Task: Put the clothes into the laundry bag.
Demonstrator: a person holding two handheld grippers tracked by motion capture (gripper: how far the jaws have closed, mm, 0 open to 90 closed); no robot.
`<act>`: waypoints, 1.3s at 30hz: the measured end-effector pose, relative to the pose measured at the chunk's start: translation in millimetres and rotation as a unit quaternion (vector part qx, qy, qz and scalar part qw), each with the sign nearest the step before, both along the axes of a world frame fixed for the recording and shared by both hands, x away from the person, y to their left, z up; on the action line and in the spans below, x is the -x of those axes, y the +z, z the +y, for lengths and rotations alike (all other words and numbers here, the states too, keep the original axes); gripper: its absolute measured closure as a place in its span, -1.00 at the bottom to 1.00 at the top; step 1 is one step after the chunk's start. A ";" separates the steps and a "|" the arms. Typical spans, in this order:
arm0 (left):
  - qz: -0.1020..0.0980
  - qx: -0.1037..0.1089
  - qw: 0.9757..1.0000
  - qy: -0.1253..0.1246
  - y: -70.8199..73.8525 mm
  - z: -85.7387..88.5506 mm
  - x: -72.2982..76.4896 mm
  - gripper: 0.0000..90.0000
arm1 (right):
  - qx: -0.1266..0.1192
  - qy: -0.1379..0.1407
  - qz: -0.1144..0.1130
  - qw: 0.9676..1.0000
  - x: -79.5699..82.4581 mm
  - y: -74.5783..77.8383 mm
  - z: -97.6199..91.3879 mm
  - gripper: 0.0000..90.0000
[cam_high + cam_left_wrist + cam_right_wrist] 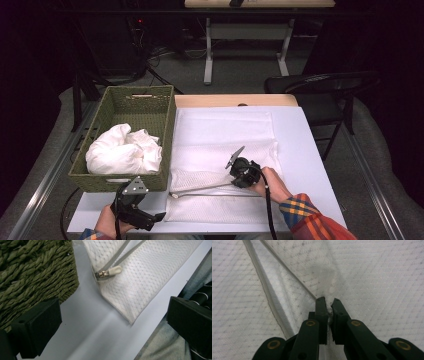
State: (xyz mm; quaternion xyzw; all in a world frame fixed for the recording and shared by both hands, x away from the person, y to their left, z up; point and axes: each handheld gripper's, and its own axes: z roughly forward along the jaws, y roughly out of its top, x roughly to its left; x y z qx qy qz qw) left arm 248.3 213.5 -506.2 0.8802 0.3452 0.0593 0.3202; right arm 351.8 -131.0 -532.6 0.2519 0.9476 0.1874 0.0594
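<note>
Mesh bag (225, 170) lies flat on the white surface (300, 150), beside the green basket (120, 107) of white cloth (124, 150). Right tool (328, 305) is clenched on a pinch of mesh, likely lifting it to widen the unzipped mouth. Left tool (152, 219) waits released near the zipper pull (110, 272).

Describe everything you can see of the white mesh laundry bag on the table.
The mesh laundry bag is white netted fabric lying flat on the white table, beside the green woven basket. Its grey zipper is unzipped, its teeth spread in a V, and the slider with a white pull sits at the corner near the basket. The right gripper pinches a fold of mesh.
</note>
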 end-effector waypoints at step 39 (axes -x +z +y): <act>0.002 0.003 1.000 -0.013 -0.3 -2.3 0.6 -1.00 | -0.094 -0.058 -0.098 0.989 -2.6 70.0 -18.4 0.98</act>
